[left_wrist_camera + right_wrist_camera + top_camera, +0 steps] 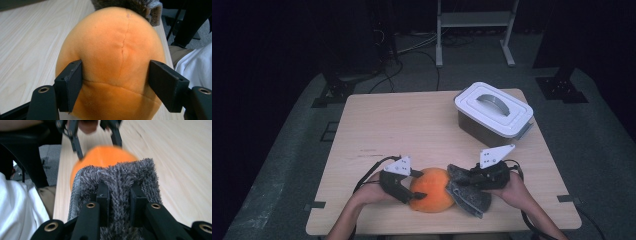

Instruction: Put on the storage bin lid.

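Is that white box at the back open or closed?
Closed. The white box has its lid sitting flat on top, grey handle up.

In the left gripper view the orange plush ball (117,65) hides most of the grey fuzzy cloth (147,8) behind it, and the cloth's top is cut off by the upper edge. The ball's underside runs out of frame at the bottom, so where it meets the surface (30,45) cannot be seen.

In the right gripper view the cloth (117,182) covers the near half of the ball (100,155). The left tongs (96,130) at the top are blurred and cropped by the edge.

In the high view both forearms are cut off at the bottom edge. The box (494,112) has its contents hidden under the white lid (492,107).
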A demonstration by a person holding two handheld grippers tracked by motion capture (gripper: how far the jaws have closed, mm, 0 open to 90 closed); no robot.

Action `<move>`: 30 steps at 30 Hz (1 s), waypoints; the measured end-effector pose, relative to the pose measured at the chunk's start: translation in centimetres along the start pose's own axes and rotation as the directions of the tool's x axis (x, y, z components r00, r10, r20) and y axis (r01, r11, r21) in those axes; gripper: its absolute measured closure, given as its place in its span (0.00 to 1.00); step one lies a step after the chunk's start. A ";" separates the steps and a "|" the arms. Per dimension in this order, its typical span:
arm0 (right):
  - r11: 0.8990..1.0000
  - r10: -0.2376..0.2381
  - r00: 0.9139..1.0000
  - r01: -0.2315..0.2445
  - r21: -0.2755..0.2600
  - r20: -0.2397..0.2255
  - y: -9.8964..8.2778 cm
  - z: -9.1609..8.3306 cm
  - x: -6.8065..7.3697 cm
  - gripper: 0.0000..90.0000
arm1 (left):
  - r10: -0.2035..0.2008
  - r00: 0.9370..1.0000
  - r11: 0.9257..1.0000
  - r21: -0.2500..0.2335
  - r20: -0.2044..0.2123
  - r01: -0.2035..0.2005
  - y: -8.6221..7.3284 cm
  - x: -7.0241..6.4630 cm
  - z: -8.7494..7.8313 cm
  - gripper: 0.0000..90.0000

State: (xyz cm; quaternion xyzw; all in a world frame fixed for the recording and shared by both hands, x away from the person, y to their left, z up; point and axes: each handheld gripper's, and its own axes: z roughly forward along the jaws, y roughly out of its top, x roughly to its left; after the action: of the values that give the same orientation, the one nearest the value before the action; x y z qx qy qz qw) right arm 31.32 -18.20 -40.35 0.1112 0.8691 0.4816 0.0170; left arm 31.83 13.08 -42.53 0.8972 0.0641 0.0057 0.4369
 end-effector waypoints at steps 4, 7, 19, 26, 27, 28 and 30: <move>0.999 -0.034 0.999 0.034 0.013 -0.025 1.3 1.2 0.3 0.81 | 0.000 1.000 1.000 -0.004 0.000 0.000 0.1 -0.1 0.0 0.30; 0.998 -0.046 0.999 0.047 0.044 -0.023 1.0 1.9 0.4 0.81 | -0.024 1.000 0.999 -0.025 -0.010 0.024 0.1 0.0 0.0 0.23; 0.997 0.035 0.999 -0.034 0.063 -0.016 -2.2 0.6 -0.2 0.82 | -0.068 0.998 0.997 -0.027 -0.015 0.068 0.5 0.3 0.2 0.37; 0.999 -0.033 0.999 0.033 0.030 0.011 0.7 -0.2 0.3 0.82 | -0.010 0.997 0.999 -0.052 -0.082 0.006 2.0 -0.8 0.4 0.49; 0.999 -0.049 0.999 0.049 0.021 0.008 1.4 -0.1 0.4 0.82 | -0.006 0.996 0.998 -0.060 -0.089 0.001 2.3 -1.0 0.5 0.49; 0.998 -0.065 0.998 0.065 0.016 0.002 2.0 0.2 0.5 0.82 | -0.001 0.996 0.998 -0.063 -0.091 -0.005 2.5 -1.2 0.7 0.49; 0.994 -0.096 0.995 0.096 0.046 -0.003 2.8 1.0 0.8 0.82 | 0.016 0.995 0.998 -0.053 -0.098 -0.022 2.8 -1.5 0.8 0.46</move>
State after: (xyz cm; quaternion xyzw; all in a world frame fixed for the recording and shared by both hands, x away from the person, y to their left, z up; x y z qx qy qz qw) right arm 31.16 -15.77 -38.49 0.0696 0.8843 0.4603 0.0371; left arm 30.70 10.62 -40.76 0.8843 0.0767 0.0553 0.4573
